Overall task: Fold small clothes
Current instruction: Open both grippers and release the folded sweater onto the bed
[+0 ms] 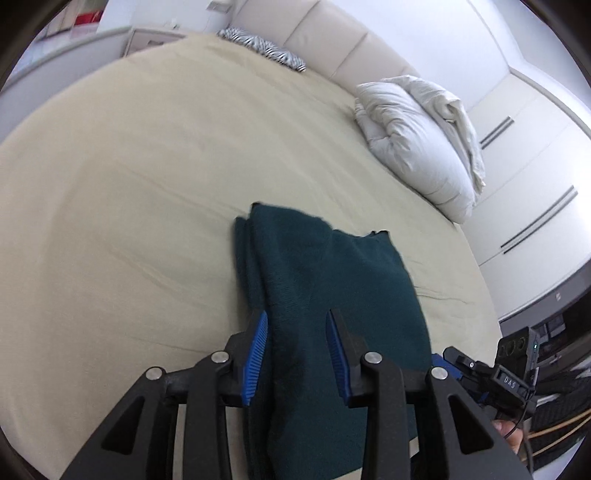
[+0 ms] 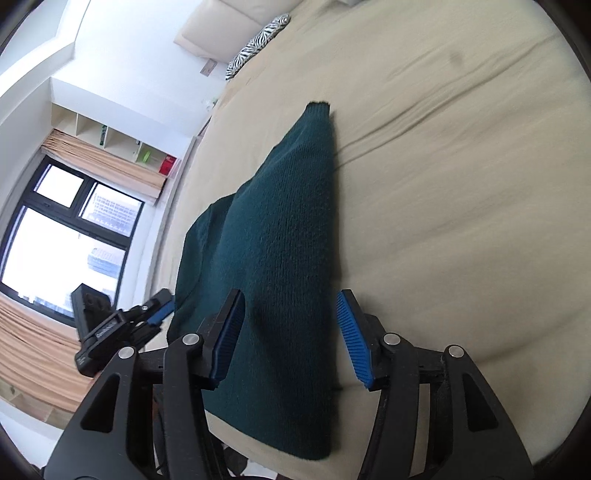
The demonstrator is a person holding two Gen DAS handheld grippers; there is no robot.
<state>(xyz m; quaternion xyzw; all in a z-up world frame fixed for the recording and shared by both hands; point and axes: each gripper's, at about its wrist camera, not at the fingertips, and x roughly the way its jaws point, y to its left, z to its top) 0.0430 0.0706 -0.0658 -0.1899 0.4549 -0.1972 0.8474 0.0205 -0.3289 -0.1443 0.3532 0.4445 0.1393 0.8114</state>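
Note:
A dark green knitted garment [image 1: 332, 280] lies folded in a long strip on the beige bed sheet [image 1: 129, 203]. My left gripper [image 1: 298, 317] hovers over its near end, open, with the blue pads apart and cloth lying flat under the gap. In the right wrist view the same garment [image 2: 284, 229] runs away from me to a narrow far end. My right gripper [image 2: 291, 295] is open over its near part, and neither pad presses on the knit. Each view shows the other gripper at the side: the right gripper [image 1: 480, 373] and the left gripper [image 2: 147, 317].
A bunched white duvet [image 1: 417, 140] sits at the bed's far right, with a zebra-print pillow [image 1: 262, 46] by the cream headboard [image 1: 332, 33]. White wardrobe doors [image 1: 535, 166] stand beyond the bed. A window [image 2: 66, 240] and wall shelves [image 2: 110, 136] lie on the other side.

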